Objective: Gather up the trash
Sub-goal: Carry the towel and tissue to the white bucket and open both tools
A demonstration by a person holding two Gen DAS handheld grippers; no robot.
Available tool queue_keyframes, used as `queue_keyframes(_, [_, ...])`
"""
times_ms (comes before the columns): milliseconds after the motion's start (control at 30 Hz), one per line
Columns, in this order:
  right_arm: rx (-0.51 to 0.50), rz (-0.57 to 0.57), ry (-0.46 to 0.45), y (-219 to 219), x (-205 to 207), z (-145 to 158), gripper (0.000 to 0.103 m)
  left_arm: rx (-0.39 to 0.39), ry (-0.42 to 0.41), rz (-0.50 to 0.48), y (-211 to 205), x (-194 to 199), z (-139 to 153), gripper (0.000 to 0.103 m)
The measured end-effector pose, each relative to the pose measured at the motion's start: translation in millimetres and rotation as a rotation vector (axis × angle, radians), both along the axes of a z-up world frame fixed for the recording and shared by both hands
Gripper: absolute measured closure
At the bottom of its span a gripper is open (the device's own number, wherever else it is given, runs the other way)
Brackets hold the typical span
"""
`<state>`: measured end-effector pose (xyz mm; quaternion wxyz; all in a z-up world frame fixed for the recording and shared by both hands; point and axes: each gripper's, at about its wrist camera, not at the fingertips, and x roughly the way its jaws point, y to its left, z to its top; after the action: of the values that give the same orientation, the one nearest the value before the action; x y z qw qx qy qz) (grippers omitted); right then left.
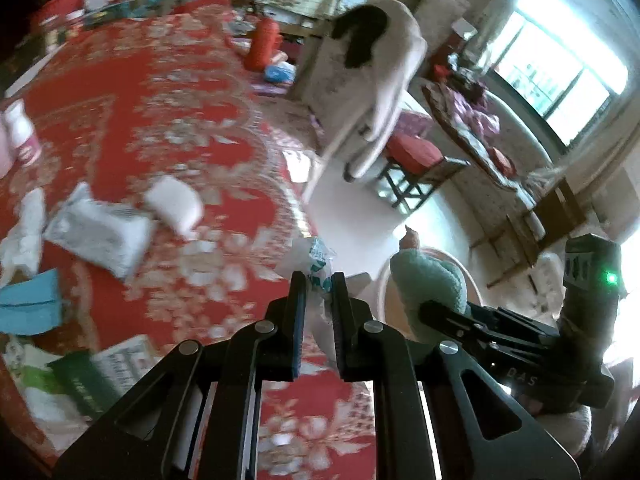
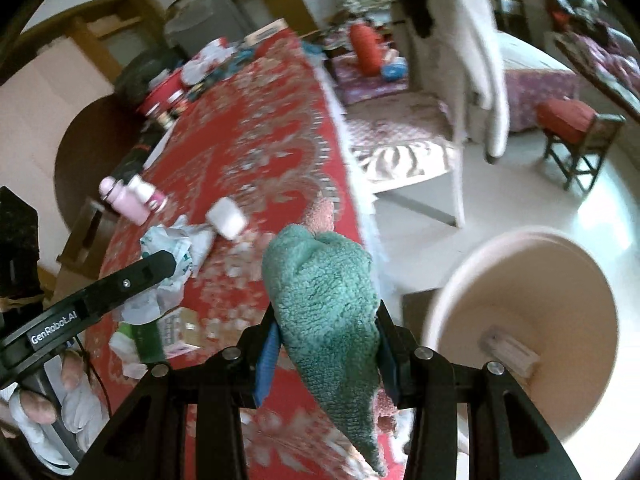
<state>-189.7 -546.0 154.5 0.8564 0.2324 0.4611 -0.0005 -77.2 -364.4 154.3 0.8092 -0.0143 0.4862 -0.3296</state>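
Note:
My left gripper (image 1: 319,280) is shut on a crumpled clear plastic wrapper (image 1: 320,264) with teal print, held above the edge of the red patterned table (image 1: 160,92). The same wrapper shows in the right wrist view (image 2: 172,248) at the left gripper's tip. My right gripper (image 2: 326,336) is shut on a green fluffy cloth (image 2: 324,292), also seen in the left wrist view (image 1: 428,280). A beige round bin (image 2: 520,320) stands on the floor right of the table, holding a small whitish box (image 2: 510,350).
On the table lie a white packet (image 1: 100,232), a white pad (image 1: 176,204), tissue (image 1: 24,232), a blue sheet (image 1: 28,304), a green-white box (image 2: 160,332) and pink bottles (image 2: 132,196). A chair draped with a white coat (image 2: 472,56) and a red stool (image 2: 572,128) stand beyond.

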Motion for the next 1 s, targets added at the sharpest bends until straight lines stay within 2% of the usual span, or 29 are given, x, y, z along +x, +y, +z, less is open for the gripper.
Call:
queue_keyframes(233, [-0.009,-0.11,0.026,-49.6,-39.1,-7.7,0.062,0.003,0.025,-0.102,-58.5,-22.4,-10.8,0.093])
queue_keyframes(467, [0.016,-0.228,0.082,-97.3,-73.3,-28.6,0.061,0.005,0.078,-0.184,-110.3,-40.4,-29.9,0.093])
queue_keyframes(767, [0.056,-0.283,0.142,-127.8,-90.0,-52.6,0.061,0.013,0.159,-0.248,-162.6,-54.9,-61.2,0.091])
queue_keyframes(833, [0.064,-0.281,0.158,-129.5,-88.4,-57.0,0.058,0.014,0.171,-0.252,-169.3,-55.4,-66.4,0.084])
queue_keyframes(900, [0.063,-0.276,0.169,-129.9,-87.6,-60.3,0.056,0.005,0.19,-0.257,-172.5,-53.9,-71.0,0.064])
queue_keyframes(967, [0.057,-0.266,0.175,-130.2,-87.3,-62.6,0.055,-0.005,0.21,-0.256,-173.6,-53.6,-75.2,0.055])
queue_keyframes(1000, [0.055,-0.26,0.178,-129.8,-86.5,-63.5,0.054,-0.005,0.214,-0.253,-174.7,-53.6,-76.4,0.054])
